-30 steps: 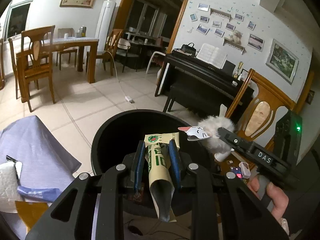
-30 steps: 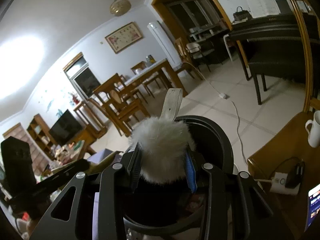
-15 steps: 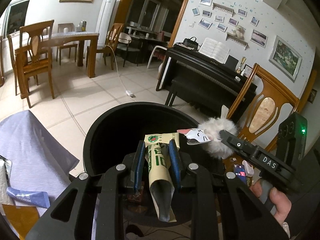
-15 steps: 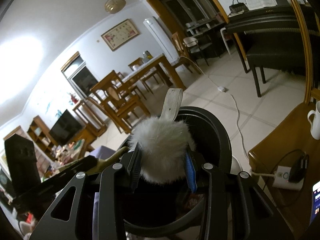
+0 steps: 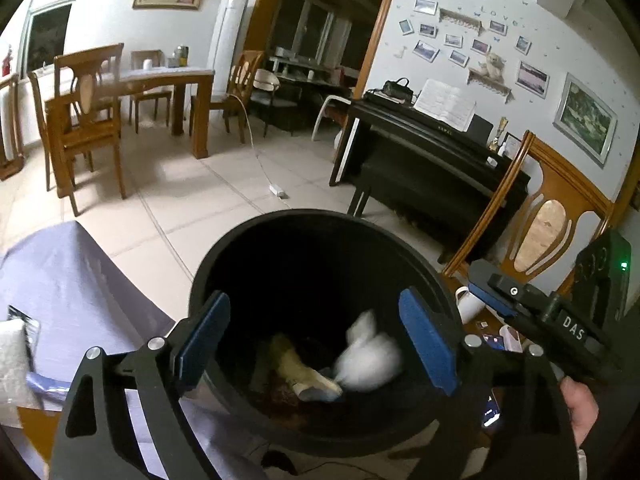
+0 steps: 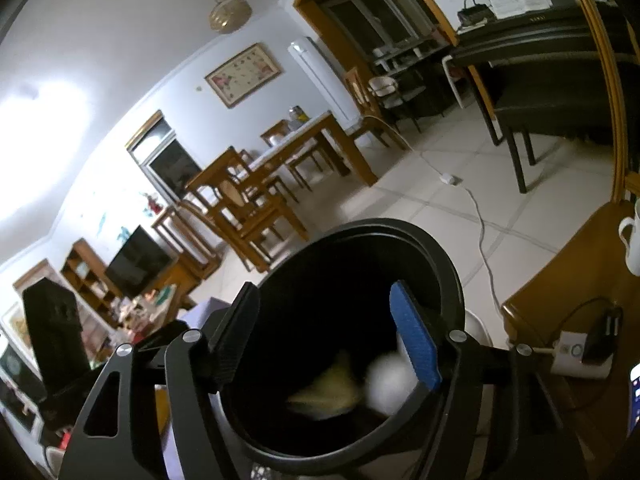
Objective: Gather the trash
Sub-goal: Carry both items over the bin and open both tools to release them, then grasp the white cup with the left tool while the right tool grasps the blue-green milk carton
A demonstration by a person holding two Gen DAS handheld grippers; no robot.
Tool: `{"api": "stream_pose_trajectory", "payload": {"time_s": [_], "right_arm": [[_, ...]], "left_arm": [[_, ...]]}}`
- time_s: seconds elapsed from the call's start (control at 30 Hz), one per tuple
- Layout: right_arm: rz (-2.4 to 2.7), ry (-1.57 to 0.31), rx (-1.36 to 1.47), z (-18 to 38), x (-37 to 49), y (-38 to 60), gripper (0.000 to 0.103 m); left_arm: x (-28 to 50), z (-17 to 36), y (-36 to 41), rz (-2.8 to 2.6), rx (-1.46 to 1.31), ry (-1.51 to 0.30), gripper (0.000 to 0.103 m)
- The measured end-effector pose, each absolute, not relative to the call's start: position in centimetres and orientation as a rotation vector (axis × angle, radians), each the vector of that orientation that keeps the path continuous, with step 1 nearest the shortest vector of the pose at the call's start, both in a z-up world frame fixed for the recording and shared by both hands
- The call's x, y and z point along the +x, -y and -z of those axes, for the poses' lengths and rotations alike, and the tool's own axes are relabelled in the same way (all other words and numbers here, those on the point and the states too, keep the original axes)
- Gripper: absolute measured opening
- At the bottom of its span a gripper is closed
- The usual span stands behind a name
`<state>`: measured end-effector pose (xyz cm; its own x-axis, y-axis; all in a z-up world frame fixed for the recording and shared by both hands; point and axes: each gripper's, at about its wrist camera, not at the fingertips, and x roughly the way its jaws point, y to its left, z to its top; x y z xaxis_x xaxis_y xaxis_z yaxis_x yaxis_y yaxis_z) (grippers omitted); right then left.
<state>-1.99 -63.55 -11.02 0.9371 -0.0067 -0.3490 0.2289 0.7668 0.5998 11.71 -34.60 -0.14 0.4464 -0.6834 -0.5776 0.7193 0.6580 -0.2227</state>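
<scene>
Both loads are released since 0.5 s ago: the yellow-green paper wrapper [image 5: 298, 368] and white fluffy toy-like wad [image 5: 368, 360] are now seen, blurred, inside the round black plastic bin [image 5: 280, 220]. The left gripper [image 5: 316, 344] and right gripper [image 6: 326, 340] are held w/ jaws spread wide, empty, over the rim. Both items are judged light & soft, prob. crushable; any further scraps are best pinched mid-body. A white mug [image 5: 468, 304] is seen beside the bin.
</scene>
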Motion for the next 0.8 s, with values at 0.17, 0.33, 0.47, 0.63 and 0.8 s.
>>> {"api": "stream_pose_trajectory", "payload": {"time_s": [0.17,0.33,0.47,0.63,0.8], "right_arm": [[0.088,-0.351,0.664,10.3,-1.9,60.7,0.071],[0.021,-0.387,0.596,8.5,-0.8,55.7,0.075],[-0.063,-0.439,0.526,7.2,1.0,49.7,0.078],[-0.176,-0.512,0.432,5.9,3.6,41.5,0.078],[-0.306,-0.575,0.356,5.3,6.1,32.3,0.080]], "left_arm": [[11.2,-0.8,32.0,0.847,0.062,-0.665,0.089],[11.2,-1.5,26.8,0.785,0.036,-0.651,0.090],[12.1,-1.9,20.1,0.694,-0.019,-0.646,0.090],[13.1,-2.1,10.7,0.547,-0.105,-0.630,0.090],[14.5,-1.3,0.5,0.358,-0.168,-0.638,0.090]]}}
